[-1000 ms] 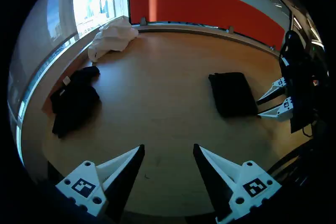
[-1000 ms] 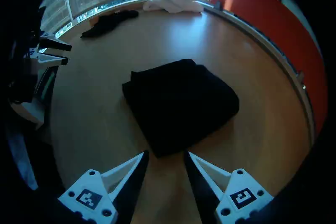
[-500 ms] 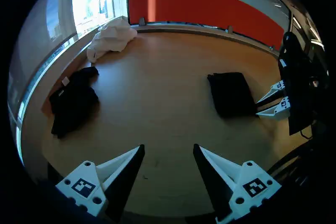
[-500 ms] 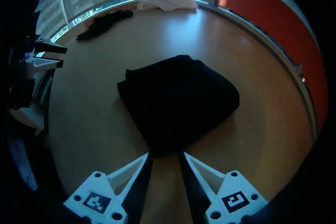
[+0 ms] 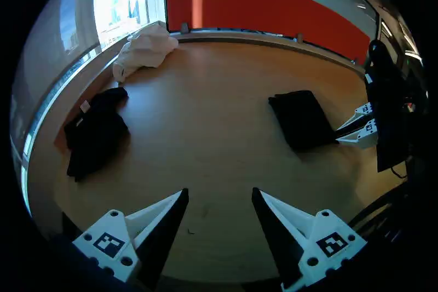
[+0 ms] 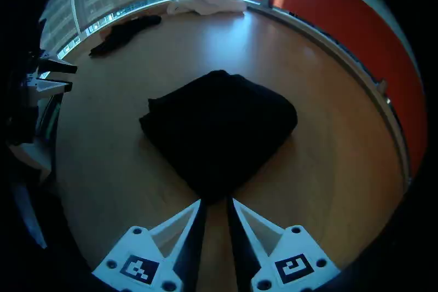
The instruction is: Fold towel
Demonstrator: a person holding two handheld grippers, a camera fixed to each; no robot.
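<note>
Closing over the last second, my right claw [image 6: 215, 201] has narrowed from a wide spread to a slit. As far as I can judge, it now pinches the near corner of the folded black towel [image 6: 219, 122], which lies mid-way across the round wooden tabletop [image 6: 328, 171]. I read that as a lift or last fold-over beginning. My left claw [image 5: 219, 190] hangs spread above bare wood. From the right claw, open room runs toward 12 and 2 o'clock. From the left, the crumpled black cloth [image 5: 96, 127] at 9 and the white cloth heap [image 5: 145, 51] at 11 sit well apart.
</note>
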